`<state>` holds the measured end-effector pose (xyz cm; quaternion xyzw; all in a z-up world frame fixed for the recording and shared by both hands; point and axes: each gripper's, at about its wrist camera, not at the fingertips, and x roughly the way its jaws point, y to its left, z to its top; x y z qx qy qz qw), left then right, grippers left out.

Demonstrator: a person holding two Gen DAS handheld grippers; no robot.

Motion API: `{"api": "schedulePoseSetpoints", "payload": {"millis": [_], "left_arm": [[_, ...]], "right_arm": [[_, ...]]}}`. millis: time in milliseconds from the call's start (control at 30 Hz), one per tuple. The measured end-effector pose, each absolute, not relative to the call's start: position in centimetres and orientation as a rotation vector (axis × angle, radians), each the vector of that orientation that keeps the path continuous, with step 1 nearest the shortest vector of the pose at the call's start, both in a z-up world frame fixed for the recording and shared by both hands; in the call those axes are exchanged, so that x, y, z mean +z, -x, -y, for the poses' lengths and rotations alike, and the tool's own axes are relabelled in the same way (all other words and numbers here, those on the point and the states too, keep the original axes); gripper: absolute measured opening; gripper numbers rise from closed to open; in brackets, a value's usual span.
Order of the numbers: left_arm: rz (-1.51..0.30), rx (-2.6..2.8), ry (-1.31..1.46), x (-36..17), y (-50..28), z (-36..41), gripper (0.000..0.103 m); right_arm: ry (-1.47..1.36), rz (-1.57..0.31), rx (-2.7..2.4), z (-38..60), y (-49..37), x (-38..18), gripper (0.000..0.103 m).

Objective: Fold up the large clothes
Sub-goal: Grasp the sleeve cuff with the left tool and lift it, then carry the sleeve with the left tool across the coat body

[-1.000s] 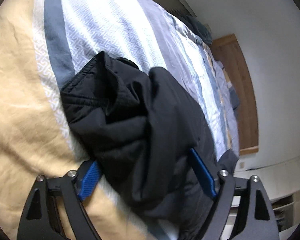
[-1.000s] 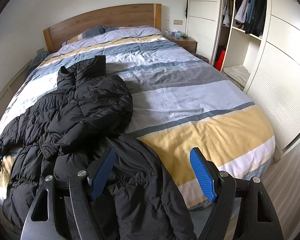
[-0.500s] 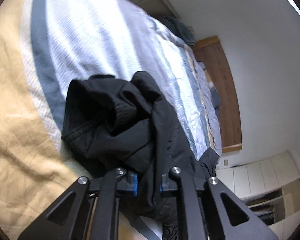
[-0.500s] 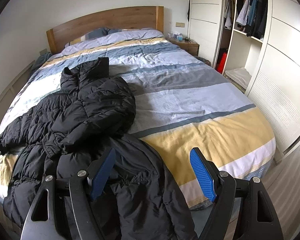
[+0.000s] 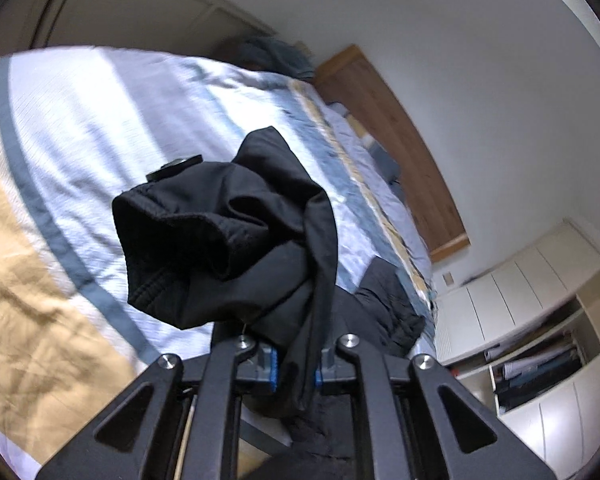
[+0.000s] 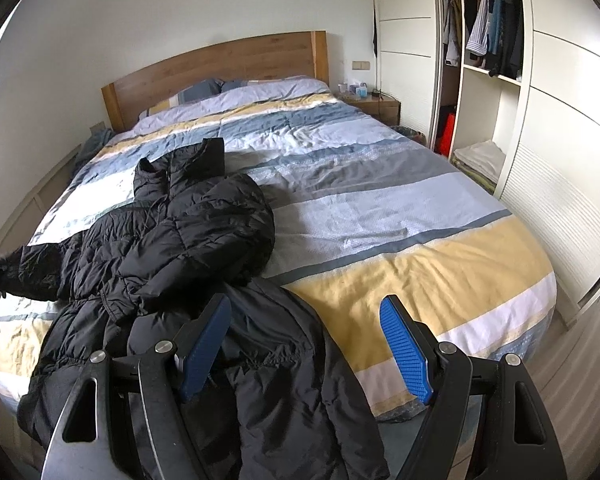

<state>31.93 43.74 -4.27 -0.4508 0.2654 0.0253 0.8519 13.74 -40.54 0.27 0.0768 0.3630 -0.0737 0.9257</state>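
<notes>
A large black puffer jacket (image 6: 172, 248) lies spread on the left part of the striped bed (image 6: 400, 216), its hem hanging over the foot end. My left gripper (image 5: 295, 366) is shut on the jacket's sleeve cuff (image 5: 220, 240) and holds it lifted above the duvet. The sleeve end bunches in front of the left wrist camera. My right gripper (image 6: 306, 346) is open and empty, hovering above the jacket's lower part (image 6: 268, 392) near the foot of the bed.
A wooden headboard (image 6: 216, 64) and pillows (image 6: 236, 92) are at the far end. A bedside table (image 6: 374, 106) and an open wardrobe (image 6: 484, 48) with hanging clothes stand on the right. The wall runs close along the bed's left side.
My left gripper closed on the sleeve cuff and raised it off the bed, turning toward the headboard. My right gripper stayed open and shifted only slightly.
</notes>
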Motion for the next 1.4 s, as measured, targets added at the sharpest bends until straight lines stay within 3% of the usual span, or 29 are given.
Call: {"api": "schedulePoseSetpoints", "payload": {"millis": [367,667,1000,1400], "left_arm": [[-0.528,-0.167,0.735,5.3,-33.0,-30.1,0.010],[-0.590,-0.223,0.572,8.5,-34.1,-19.6,0.010],[-0.754,-0.260,0.369,4.8,-34.6,-6.6,0.010],[-0.974,-0.243,0.155,-4.7,-34.4,5.6,0.010]], "right_arm": [[-0.181,-0.705,-0.104,42.0,-11.7,0.1,0.076],[-0.213,-0.672,-0.096,44.7,-9.9,-0.6,0.076],[-0.279,-0.661,-0.078,47.6,-9.2,-2.9,0.076],[-0.391,-0.689,-0.076,50.5,-9.5,-7.1,0.076]]}}
